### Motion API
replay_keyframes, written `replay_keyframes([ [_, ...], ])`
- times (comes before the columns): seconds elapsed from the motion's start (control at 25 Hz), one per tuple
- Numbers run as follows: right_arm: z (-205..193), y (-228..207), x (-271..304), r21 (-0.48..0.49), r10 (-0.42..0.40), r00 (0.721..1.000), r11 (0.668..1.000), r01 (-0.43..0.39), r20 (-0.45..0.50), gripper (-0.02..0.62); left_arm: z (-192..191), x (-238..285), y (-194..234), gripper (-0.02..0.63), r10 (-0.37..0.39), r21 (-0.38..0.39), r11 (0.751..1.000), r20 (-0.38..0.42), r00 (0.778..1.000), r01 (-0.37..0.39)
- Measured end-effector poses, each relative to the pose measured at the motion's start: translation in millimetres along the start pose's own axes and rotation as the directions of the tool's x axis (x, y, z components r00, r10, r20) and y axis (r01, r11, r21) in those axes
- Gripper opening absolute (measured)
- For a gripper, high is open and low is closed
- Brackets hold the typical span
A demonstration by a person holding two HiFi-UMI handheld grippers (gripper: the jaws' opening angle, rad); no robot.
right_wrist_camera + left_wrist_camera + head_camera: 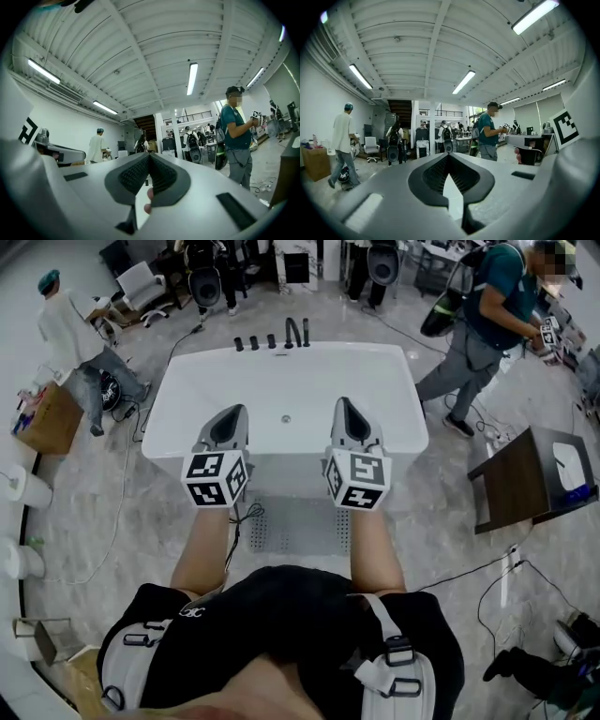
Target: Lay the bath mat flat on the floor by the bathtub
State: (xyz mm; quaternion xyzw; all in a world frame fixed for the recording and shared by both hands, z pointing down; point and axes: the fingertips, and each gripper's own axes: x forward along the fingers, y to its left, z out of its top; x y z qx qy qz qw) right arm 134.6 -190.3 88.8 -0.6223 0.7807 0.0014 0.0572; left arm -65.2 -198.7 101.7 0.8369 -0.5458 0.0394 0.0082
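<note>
The grey bath mat (pixel 286 526) lies flat on the marble floor, against the near side of the white bathtub (pixel 281 381) and just in front of my knees. My left gripper (pixel 231 418) and right gripper (pixel 346 409) hover side by side above the tub's near rim, level and pointing away from me, clear of the mat. In the left gripper view the left gripper (pixel 448 156) has its dark pads together with nothing between them. The right gripper (pixel 150 157) is likewise shut and empty. Both gripper views look out across the room, so neither shows the mat.
Black taps (pixel 295 332) stand at the tub's far rim. A dark side table (pixel 525 479) is at the right, and cables (pixel 487 582) trail across the floor near it. A cardboard box (pixel 47 418) sits at the left. A person in a teal shirt (pixel 487 306) walks past at the far right, and another (pixel 75 334) stands at the far left.
</note>
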Motion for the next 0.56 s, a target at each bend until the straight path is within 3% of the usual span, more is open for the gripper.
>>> replay_keyframes([
  [0.56, -7.9, 1.9, -3.6, -0.012, 0.009, 1.0, 1.0, -0.009, -0.022, 0.003, -6.2, 1.5, -4.7, 0.005, -0.022, -0.027, 0.999, -0.009, 1.0, 0.021],
])
